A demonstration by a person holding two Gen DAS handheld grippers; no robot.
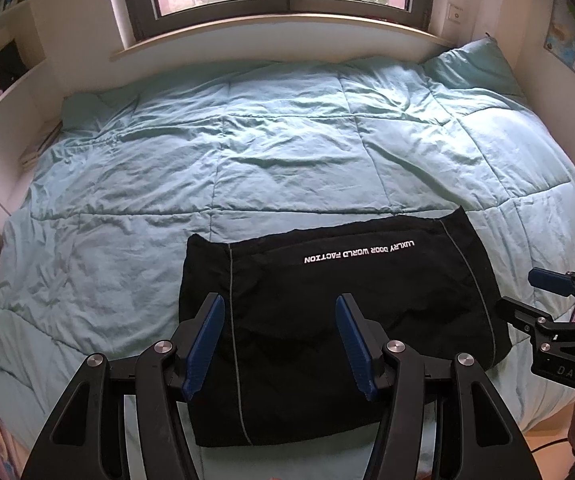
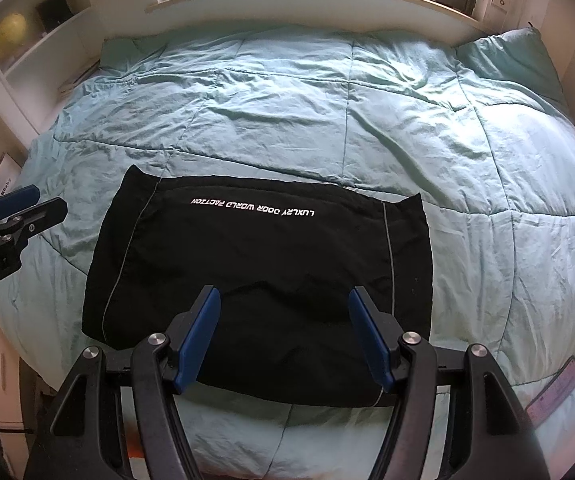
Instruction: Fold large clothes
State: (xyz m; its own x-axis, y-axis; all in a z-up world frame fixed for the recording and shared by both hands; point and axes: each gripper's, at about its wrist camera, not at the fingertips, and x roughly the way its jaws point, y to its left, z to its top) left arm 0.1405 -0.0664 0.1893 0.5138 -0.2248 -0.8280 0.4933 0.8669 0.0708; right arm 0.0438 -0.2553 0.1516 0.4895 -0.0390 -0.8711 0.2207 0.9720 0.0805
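A black garment [image 1: 327, 320] with thin grey piping and white lettering lies folded into a rectangle on the near part of the bed; it also shows in the right wrist view [image 2: 263, 272]. My left gripper [image 1: 281, 304] is open and empty, held above the garment's near left part. My right gripper [image 2: 285, 300] is open and empty, held above the garment's near edge. The right gripper shows at the right edge of the left wrist view [image 1: 543, 292], and the left gripper at the left edge of the right wrist view [image 2: 31, 204].
A light teal quilt [image 1: 287, 140] covers the whole bed. A teal pillow [image 1: 471, 68] leans at the far right corner. A window sill [image 1: 279, 28] runs behind the bed, white shelves [image 2: 31, 40] stand at the left. A pink flat item [image 2: 555, 392] lies at the quilt's near right edge.
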